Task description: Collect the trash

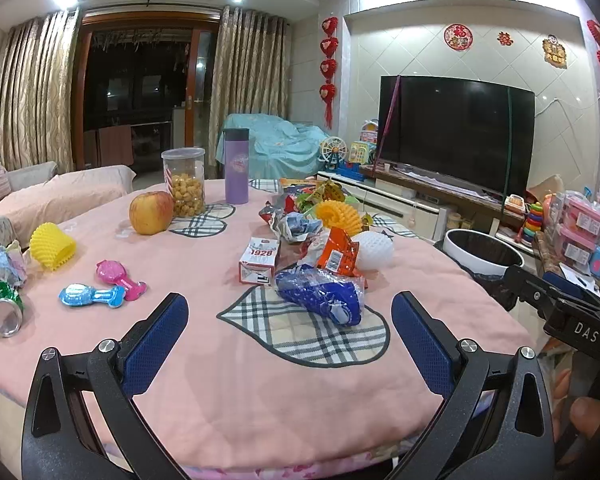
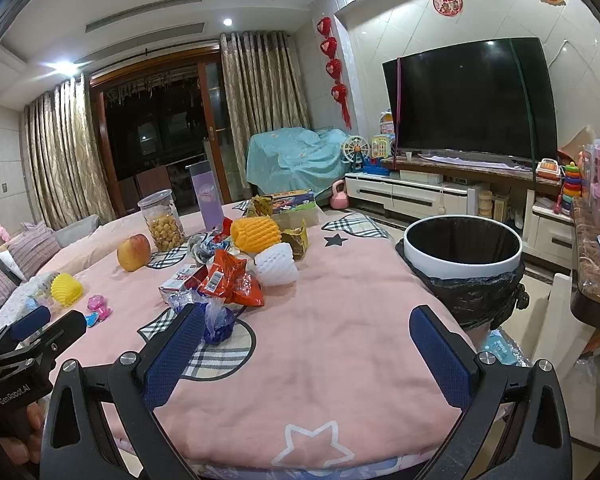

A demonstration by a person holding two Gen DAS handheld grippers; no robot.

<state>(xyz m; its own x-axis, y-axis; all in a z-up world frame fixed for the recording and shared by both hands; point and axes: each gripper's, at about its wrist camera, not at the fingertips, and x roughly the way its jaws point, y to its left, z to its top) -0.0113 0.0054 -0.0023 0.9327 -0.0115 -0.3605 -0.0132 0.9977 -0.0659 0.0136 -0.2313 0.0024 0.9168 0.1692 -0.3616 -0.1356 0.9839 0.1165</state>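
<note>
A pink-clothed surface (image 1: 204,360) carries the litter; both the left gripper (image 1: 290,322) and right gripper (image 2: 306,334) are spread, empty; the blue wrapper (image 1: 320,294) lies just ahead of the left; straddle it low, pinch mid-crumple; the bin (image 2: 462,246) waits ahead-right.

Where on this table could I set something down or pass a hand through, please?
The pink cloth is bare between the white foam net and the bin, and along the near edge by the right tool. Another gap lies between the apple and the 1928 carton. It is crowded around the orange wrapper and blue bag.
</note>
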